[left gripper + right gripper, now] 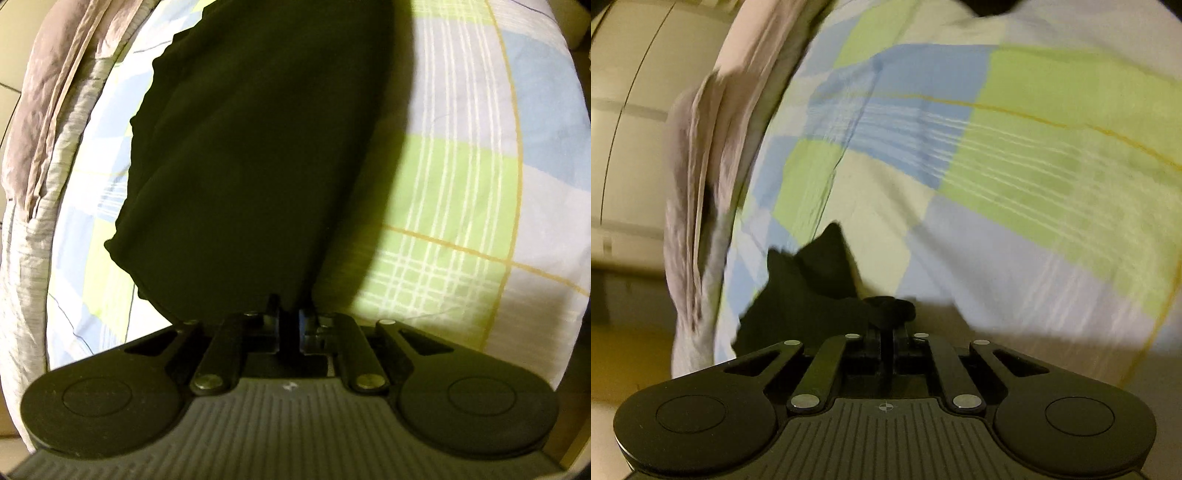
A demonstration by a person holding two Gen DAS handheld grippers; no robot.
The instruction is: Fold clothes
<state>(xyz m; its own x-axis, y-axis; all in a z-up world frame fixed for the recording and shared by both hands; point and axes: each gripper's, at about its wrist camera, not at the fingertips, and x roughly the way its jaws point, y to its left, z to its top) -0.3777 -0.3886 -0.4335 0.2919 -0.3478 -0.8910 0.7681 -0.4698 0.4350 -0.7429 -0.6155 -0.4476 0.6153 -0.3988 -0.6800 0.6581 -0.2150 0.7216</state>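
Note:
A black garment hangs from my left gripper, which is shut on its near edge, and stretches away over the checked bed sheet. My right gripper is shut on another bunched edge of the black garment, held above the sheet. A further bit of black cloth shows at the top edge of the right wrist view. The right wrist view is blurred by motion.
A crumpled grey-pink blanket lies along the bed's left side; it also shows in the right wrist view. Beyond it is a pale tiled floor. The bed edge drops off at the right.

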